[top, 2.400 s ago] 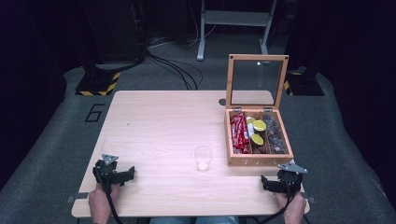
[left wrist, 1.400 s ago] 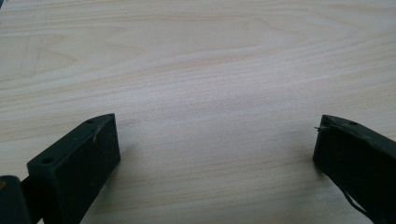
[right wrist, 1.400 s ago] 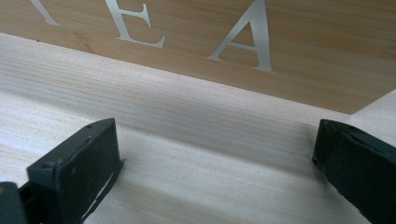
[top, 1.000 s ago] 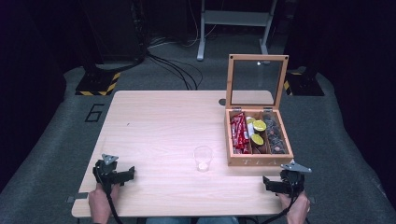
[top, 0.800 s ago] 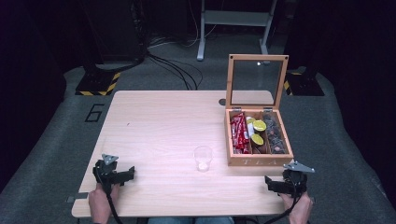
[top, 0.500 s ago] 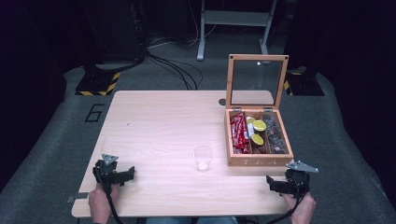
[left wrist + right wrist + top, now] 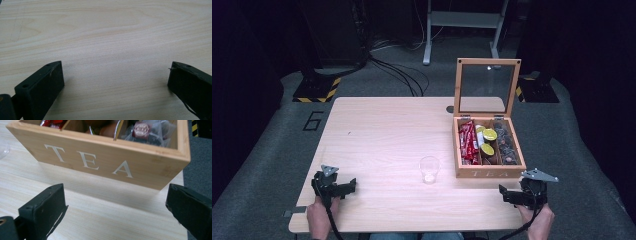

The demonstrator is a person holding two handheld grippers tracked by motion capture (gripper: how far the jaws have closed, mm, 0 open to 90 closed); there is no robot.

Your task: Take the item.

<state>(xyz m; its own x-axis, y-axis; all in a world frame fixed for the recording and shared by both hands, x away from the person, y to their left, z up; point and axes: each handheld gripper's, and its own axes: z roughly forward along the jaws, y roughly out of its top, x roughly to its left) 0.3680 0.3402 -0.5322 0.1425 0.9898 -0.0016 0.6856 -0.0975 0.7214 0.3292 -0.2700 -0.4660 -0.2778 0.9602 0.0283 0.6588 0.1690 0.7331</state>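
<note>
A wooden tea box marked TEA stands at the table's right with its glass lid raised; red packets, yellow-lidded cups and dark tea bags fill its compartments. The box front is close ahead in the right gripper view. A clear plastic cup stands left of the box. My left gripper rests near the front left corner, open, over bare wood. My right gripper sits at the front right corner just below the box, open and holding nothing; its jaws stand wide apart.
The light wood table has a small hole by the box lid. Dark grey carpet surrounds it, with cables, a metal stand and yellow-black striped bases beyond the far edge. The table's right edge lies close to my right gripper.
My right gripper has drifted slightly right and toward the table's front edge. The left gripper, cup and box have not moved.
</note>
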